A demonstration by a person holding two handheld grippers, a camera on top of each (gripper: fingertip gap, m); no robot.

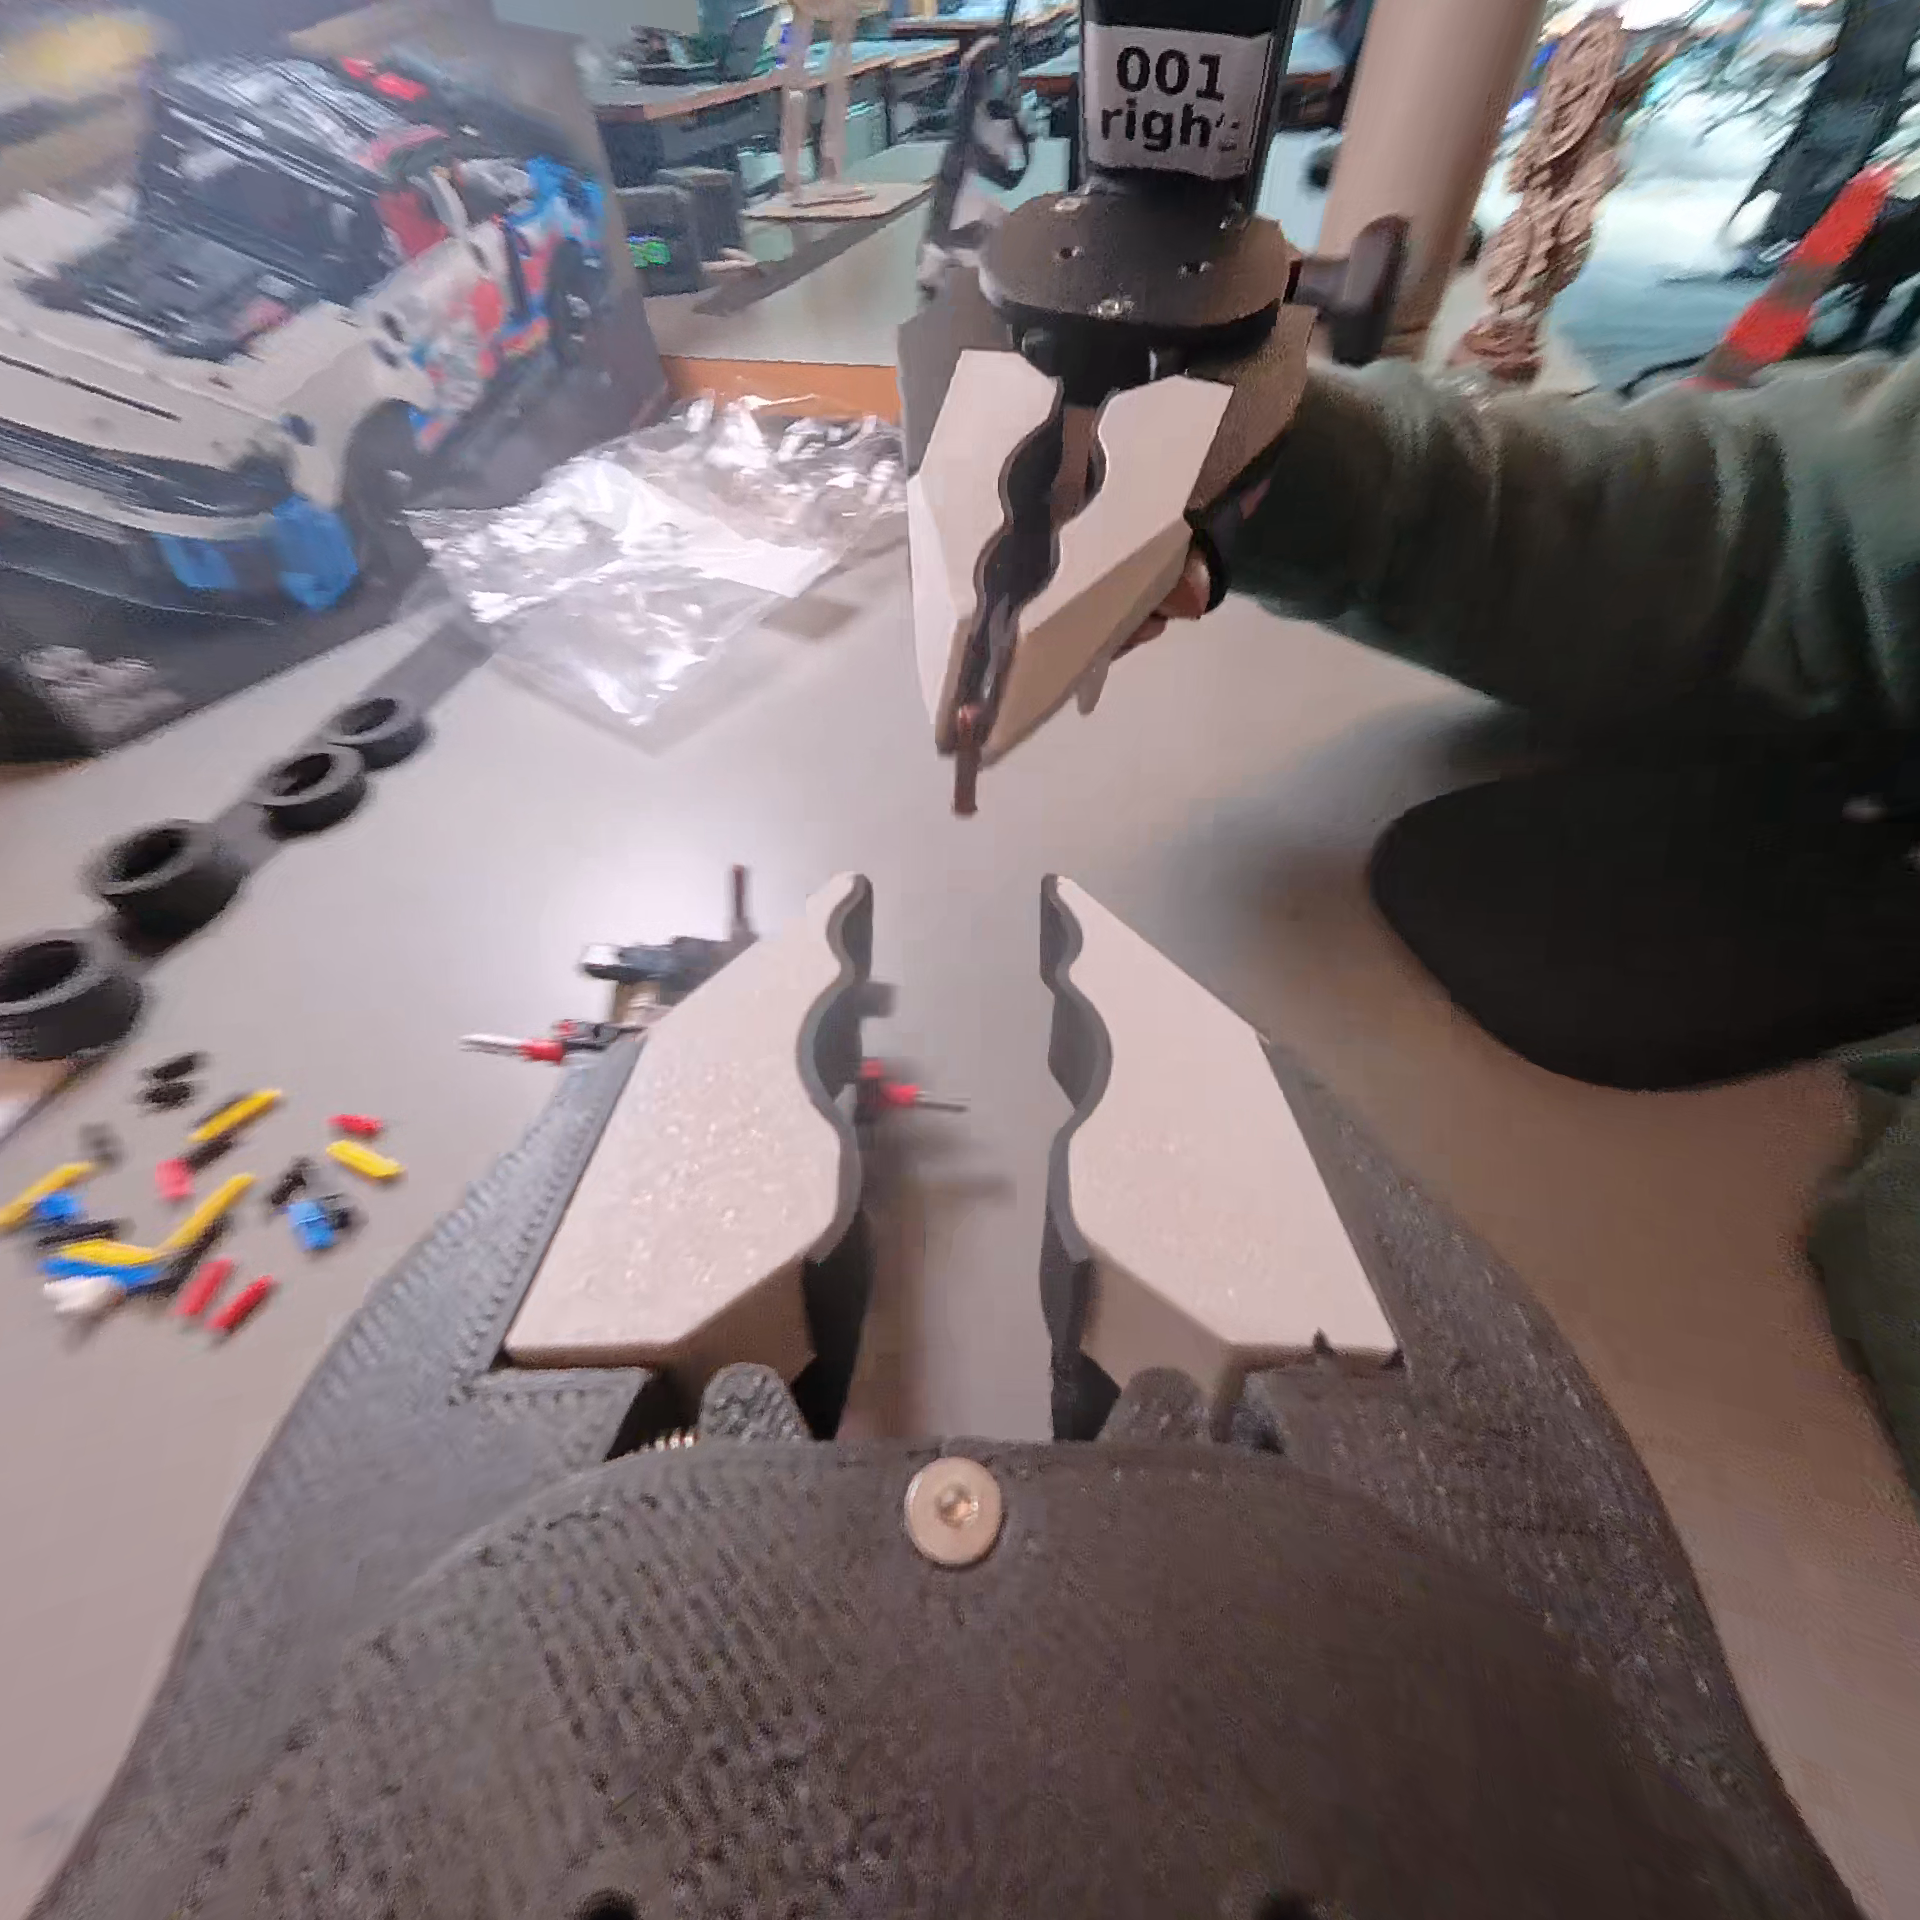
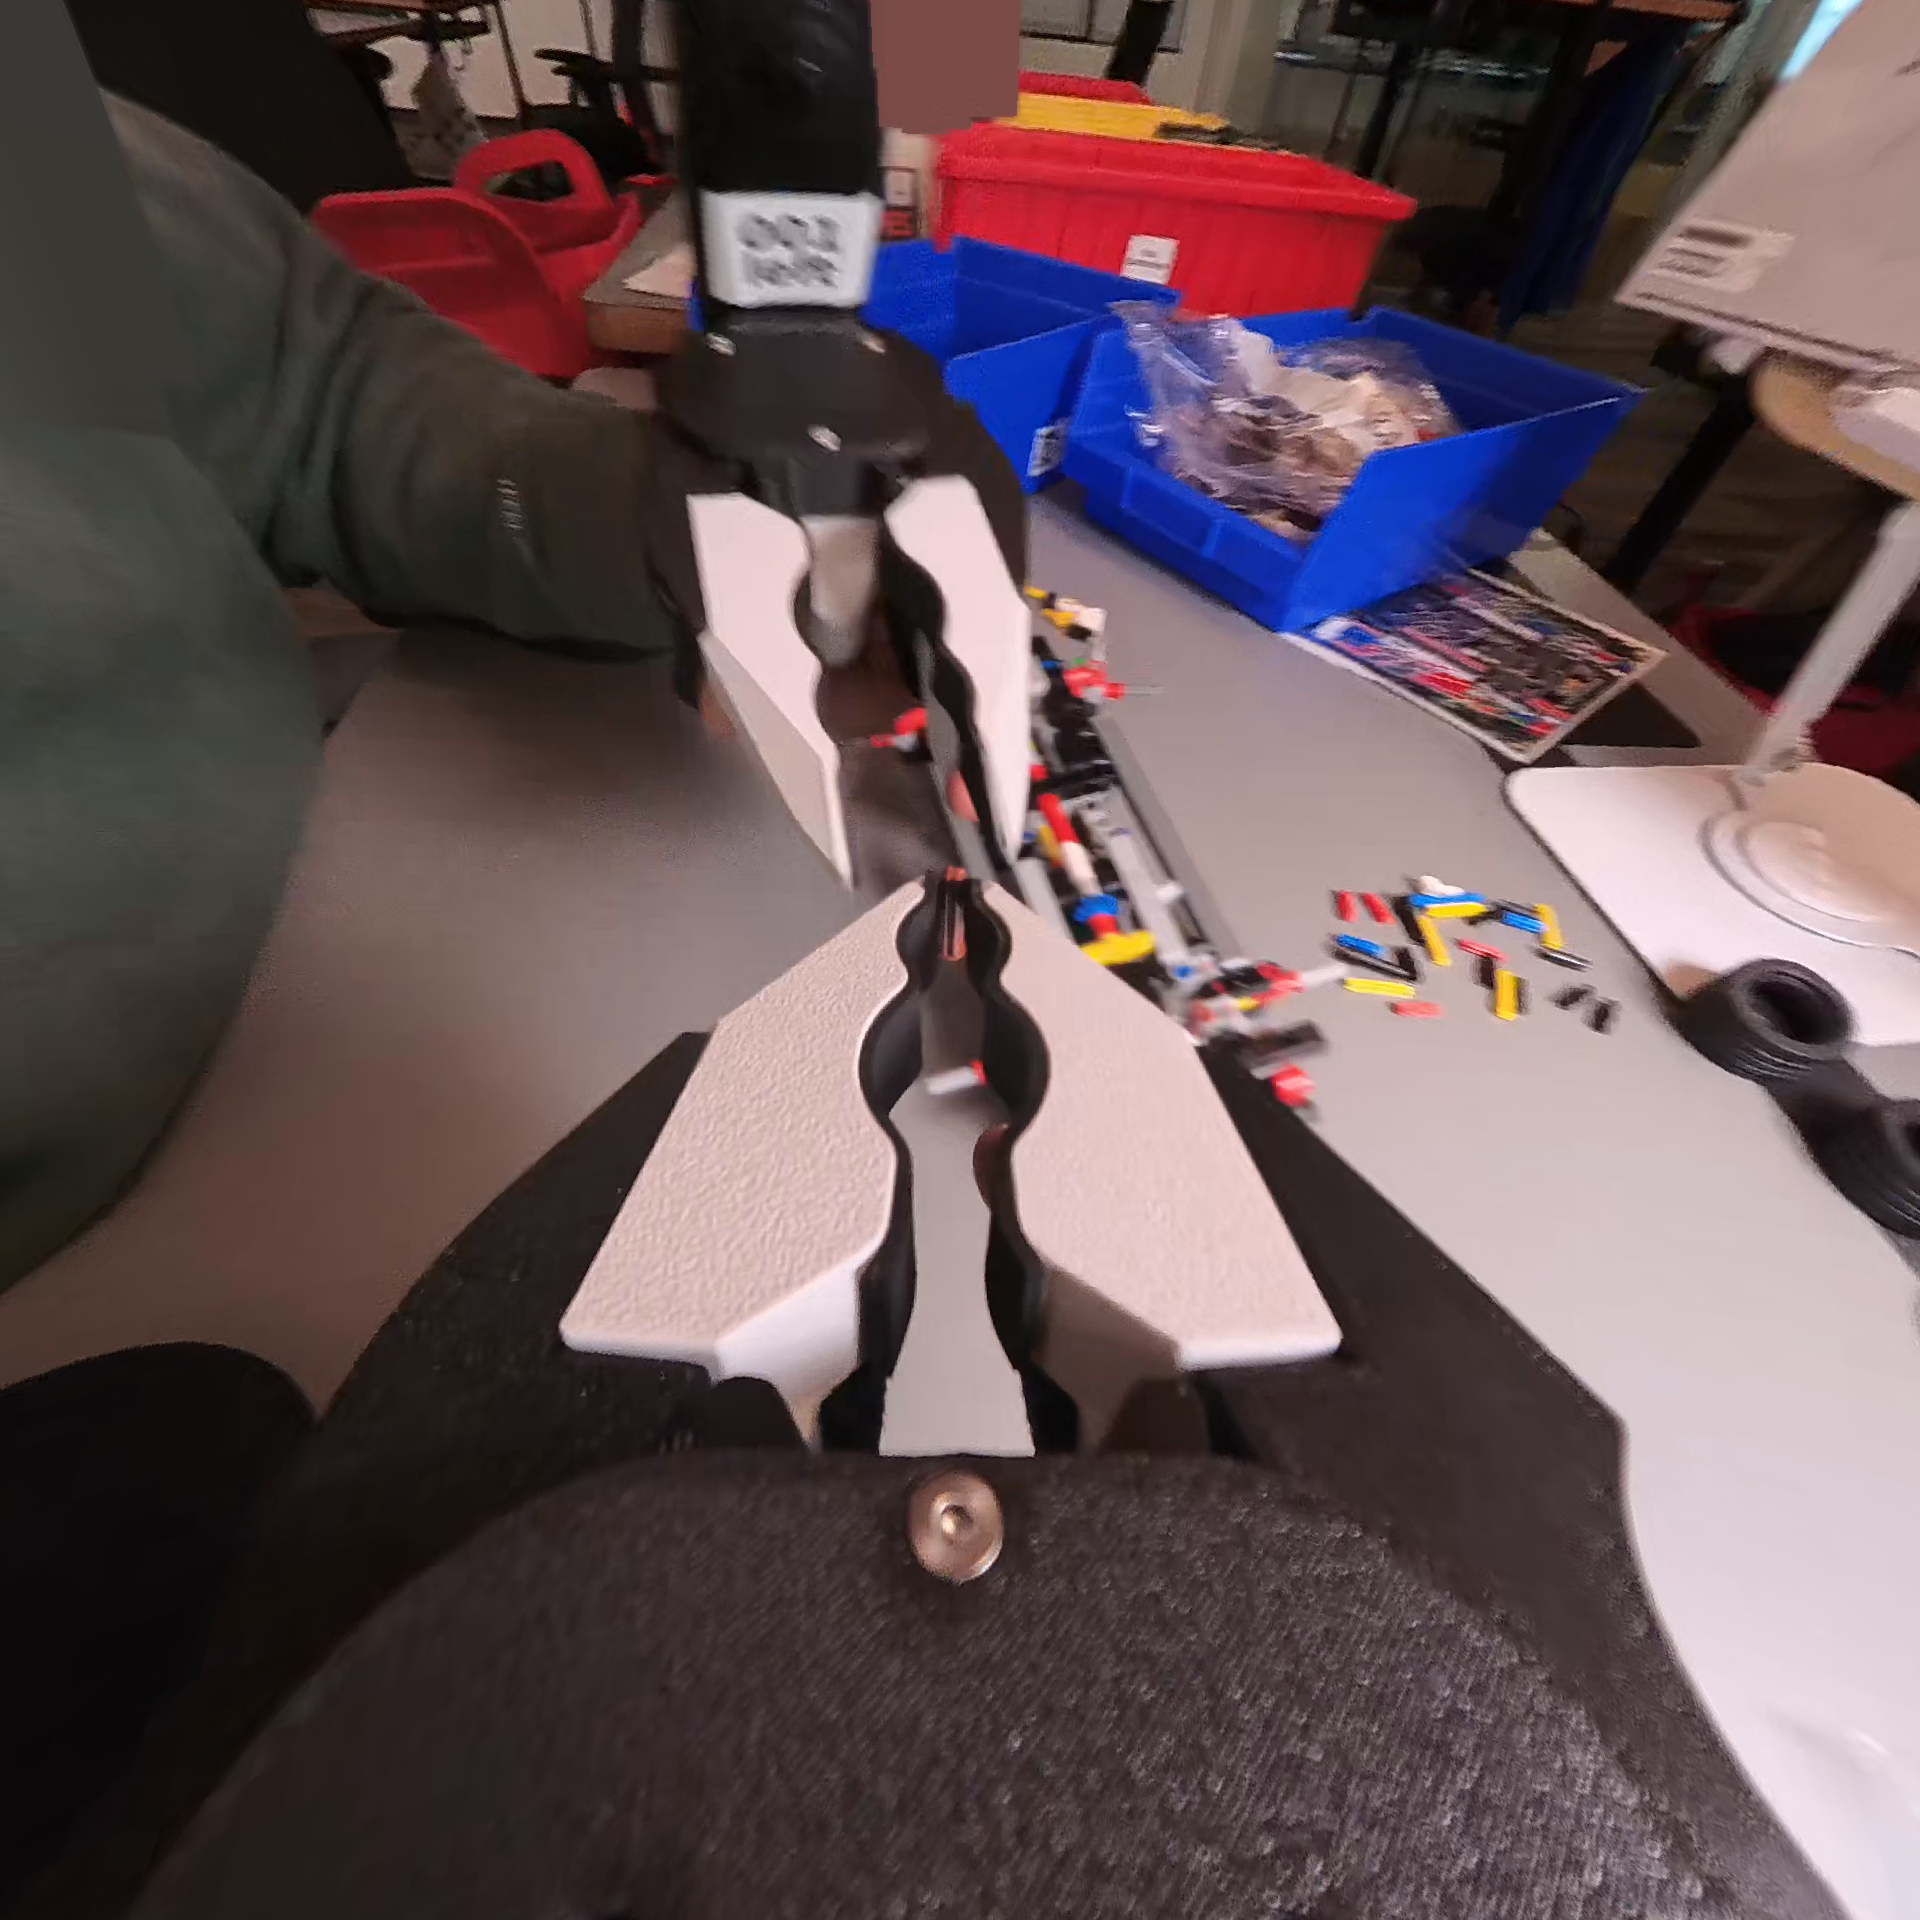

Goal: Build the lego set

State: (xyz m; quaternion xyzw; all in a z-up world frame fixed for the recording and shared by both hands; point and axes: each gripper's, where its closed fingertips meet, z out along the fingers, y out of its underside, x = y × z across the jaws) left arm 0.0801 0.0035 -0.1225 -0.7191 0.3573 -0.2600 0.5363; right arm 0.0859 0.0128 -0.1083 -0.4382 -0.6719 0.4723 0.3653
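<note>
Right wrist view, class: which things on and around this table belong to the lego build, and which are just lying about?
Belongs to the build:
- right gripper, shut on a dark pin
- left gripper, open
- half-built frame
- loose pieces
- tyres
- booklet

Just lying about:
- blue bins
- red crate
- lamp base

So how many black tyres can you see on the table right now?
4 in the left wrist view, in a diagonal row at the table's left: tyre one, tyre two, tyre three, tyre four. The right wrist view shows only part of the row; others may be hidden.
</note>
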